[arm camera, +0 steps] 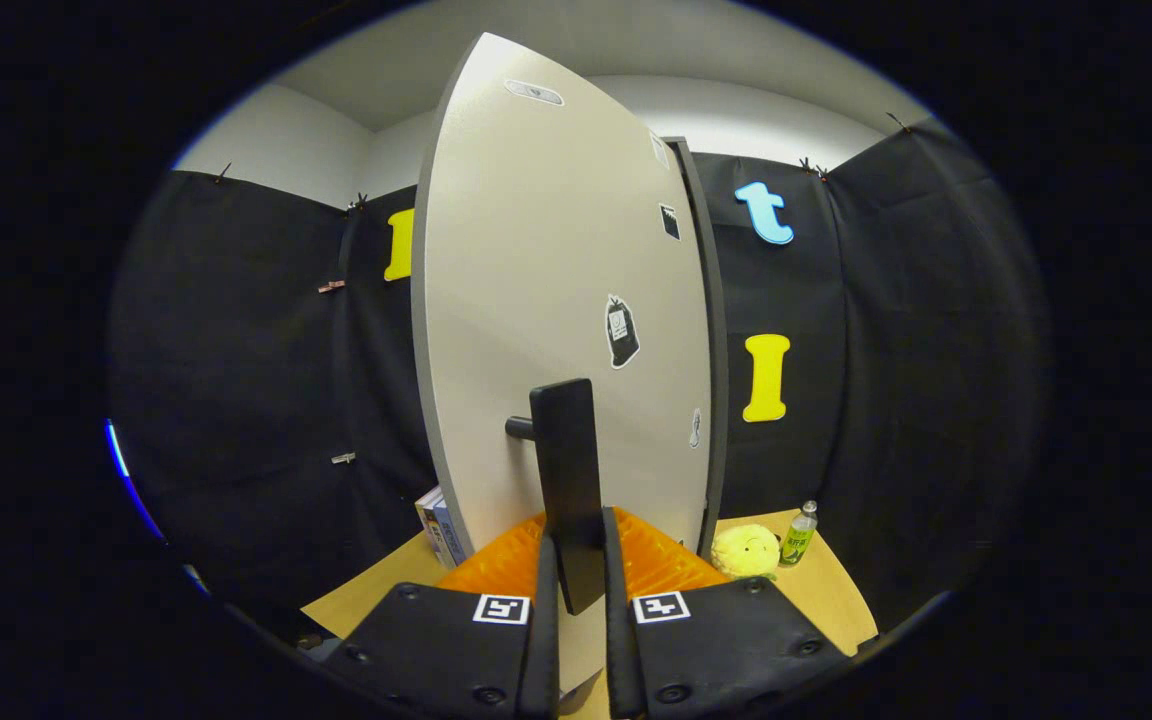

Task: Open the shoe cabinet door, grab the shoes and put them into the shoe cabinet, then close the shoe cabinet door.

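The shoe cabinet door, a pale grey panel with small stickers, stands right in front of me, swung partly out from the dark cabinet frame on its right. A black upright bar handle juts from the door on a short stub. My gripper is shut on the handle's lower end, with one finger pressing on each side of it.
A wooden table lies below. On it, right of the door, sit a yellow plush toy and a small green bottle. A stack of books or boxes leans left of the door. Black cloth walls close around.
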The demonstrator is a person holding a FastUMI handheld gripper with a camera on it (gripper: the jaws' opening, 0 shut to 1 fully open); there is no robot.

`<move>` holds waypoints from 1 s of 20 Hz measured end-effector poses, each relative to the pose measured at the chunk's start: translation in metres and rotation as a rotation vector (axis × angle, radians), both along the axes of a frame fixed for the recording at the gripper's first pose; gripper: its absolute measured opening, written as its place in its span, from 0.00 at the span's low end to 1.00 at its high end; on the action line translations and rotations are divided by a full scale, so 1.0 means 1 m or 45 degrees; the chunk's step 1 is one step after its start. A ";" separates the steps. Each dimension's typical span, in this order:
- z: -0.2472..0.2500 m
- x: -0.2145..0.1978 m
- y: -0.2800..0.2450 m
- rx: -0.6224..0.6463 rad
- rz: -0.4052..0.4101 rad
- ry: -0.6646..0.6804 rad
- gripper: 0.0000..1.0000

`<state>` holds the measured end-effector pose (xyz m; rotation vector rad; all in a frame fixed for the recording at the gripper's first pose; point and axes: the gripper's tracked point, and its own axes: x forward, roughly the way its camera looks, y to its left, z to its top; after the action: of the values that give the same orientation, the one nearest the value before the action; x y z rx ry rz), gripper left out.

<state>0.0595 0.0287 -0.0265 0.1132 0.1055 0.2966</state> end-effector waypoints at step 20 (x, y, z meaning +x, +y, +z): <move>-0.010 0.001 -0.115 0.126 -0.127 0.055 0.17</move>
<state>0.0602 -0.0863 -0.0366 0.2226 0.1276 0.2002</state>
